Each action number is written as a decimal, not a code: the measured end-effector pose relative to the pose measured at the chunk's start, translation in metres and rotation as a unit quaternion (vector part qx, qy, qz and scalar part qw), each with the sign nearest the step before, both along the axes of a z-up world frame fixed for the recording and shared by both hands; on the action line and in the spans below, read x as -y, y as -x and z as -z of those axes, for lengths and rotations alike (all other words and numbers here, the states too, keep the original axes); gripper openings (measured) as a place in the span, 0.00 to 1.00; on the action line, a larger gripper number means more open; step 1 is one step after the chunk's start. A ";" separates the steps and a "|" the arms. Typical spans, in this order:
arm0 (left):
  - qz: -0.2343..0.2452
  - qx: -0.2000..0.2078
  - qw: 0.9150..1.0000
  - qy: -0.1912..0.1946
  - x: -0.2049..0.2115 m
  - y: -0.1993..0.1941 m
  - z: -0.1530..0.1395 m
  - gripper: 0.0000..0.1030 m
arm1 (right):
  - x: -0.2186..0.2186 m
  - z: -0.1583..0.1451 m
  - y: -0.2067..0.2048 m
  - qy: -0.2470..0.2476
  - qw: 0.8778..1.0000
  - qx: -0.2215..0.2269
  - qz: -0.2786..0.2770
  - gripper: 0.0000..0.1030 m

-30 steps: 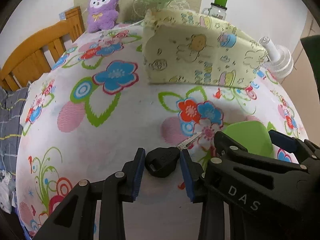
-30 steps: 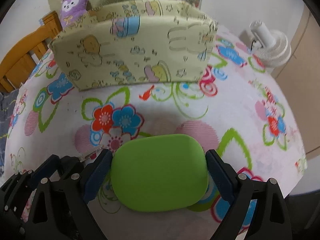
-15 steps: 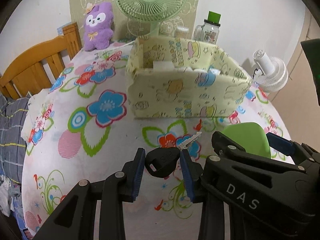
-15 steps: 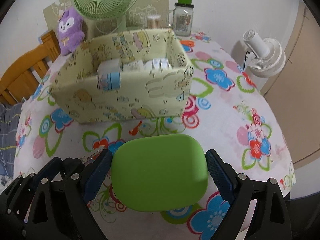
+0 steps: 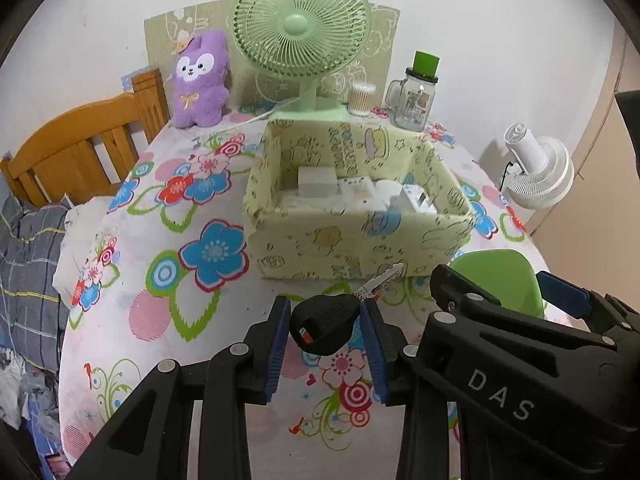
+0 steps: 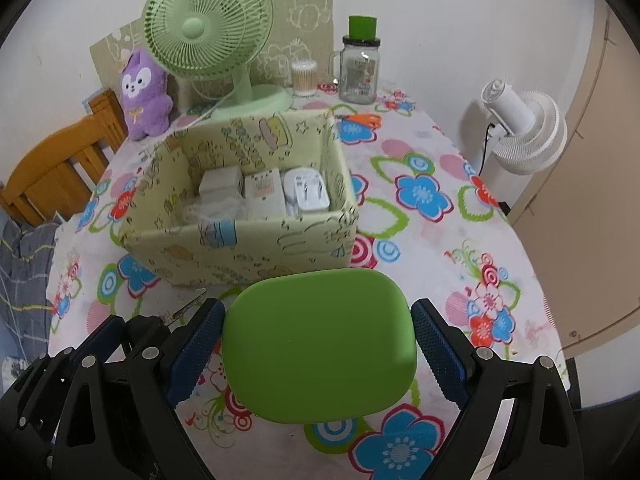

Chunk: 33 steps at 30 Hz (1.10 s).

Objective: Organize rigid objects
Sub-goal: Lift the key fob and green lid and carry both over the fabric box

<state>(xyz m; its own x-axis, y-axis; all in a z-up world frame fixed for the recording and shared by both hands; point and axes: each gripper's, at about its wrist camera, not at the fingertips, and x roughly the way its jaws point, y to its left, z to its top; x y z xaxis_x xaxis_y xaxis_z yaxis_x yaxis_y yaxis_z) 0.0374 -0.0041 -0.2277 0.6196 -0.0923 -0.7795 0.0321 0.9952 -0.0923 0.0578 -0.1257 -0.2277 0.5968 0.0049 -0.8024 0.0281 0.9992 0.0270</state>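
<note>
Gripped by its black head between the blue pads of the left gripper [image 5: 324,334], whose jaws are drawn in close, a key [image 5: 326,320] is held clear of the flowered tablecloth [image 5: 160,248], its metal blade pointing up and right toward the near wall of the yellow fabric box [image 5: 340,248]. In the right gripper [image 6: 318,346], with jaws spread wide, a green rounded case [image 6: 320,344] is clamped by its two side edges and is likewise carried above the cloth, just short of the box's near rim. The two grippers are seen side by side, nearly touching. The box is open at the top; white adapters and small packets [image 6: 264,192] are packed toward its far right part, and bare floor is left near its front wall. Open cloth is seen to the left of the box and to its right. Behind it a green fan [image 5: 302,28], a purple plush toy [image 5: 200,80] and a glass jar [image 5: 414,96] are lined along the table's back edge, and a white fan [image 6: 528,132] stands beyond the right edge
</note>
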 end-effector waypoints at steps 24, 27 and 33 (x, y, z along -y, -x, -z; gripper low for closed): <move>-0.009 0.043 0.999 -0.006 0.015 0.000 -0.066 0.35 | 0.020 -0.068 0.004 -0.015 0.999 0.051 -0.013 0.92; -0.009 0.052 0.999 -0.007 0.018 -0.001 -0.073 0.35 | 0.023 -0.077 0.003 -0.015 0.998 0.060 -0.015 0.92; -0.009 0.063 0.998 -0.006 0.021 -0.004 -0.084 0.35 | 0.027 -0.088 0.000 -0.015 0.997 0.074 -0.018 0.92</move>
